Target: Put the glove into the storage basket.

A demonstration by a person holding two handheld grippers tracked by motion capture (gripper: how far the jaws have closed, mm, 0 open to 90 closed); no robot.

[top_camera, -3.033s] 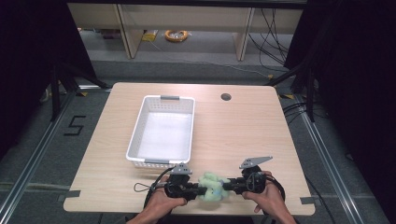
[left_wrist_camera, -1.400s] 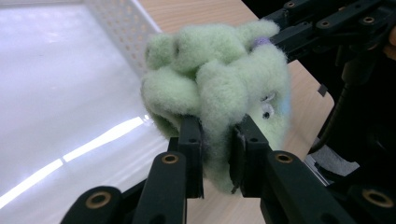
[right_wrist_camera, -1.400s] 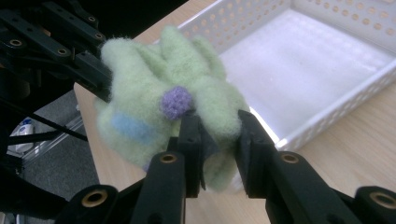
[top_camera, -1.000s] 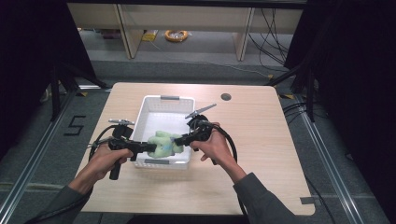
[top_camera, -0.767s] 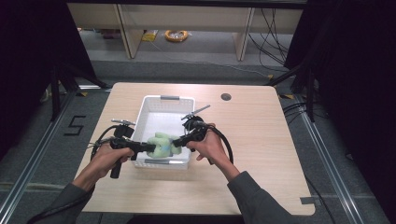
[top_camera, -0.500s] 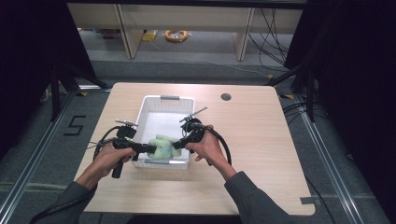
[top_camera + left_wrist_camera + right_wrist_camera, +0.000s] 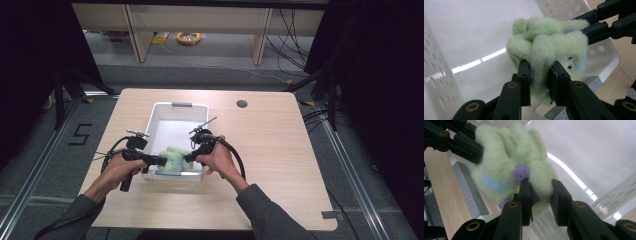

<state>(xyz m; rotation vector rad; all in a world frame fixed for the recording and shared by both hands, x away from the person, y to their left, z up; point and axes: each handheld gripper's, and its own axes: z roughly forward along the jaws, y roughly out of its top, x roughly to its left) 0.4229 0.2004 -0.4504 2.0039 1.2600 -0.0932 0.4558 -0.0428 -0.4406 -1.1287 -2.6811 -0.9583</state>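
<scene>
Hands in the high view bring the left gripper (image 7: pixel 159 160) and right gripper (image 7: pixel 189 156) together on a green plush toy (image 7: pixel 173 158) over the near end of the white basket (image 7: pixel 176 105). Left gripper view: jaws pinch the fleece, basket floor just below. Right gripper view: jaws likewise clamped, so release probably remains.

High view sat above the person's side, faced forward and down over the whole counter (image 7: pixel 280 165). Each gripper view looked along its own jaws, very close. All three shared the green plush toy (image 7: pixel 172 158) (image 7: pixel 549 50) (image 7: pixel 511 162) and white basket (image 7: pixel 159 125) (image 7: pixel 461 37) (image 7: pixel 599 150).
</scene>
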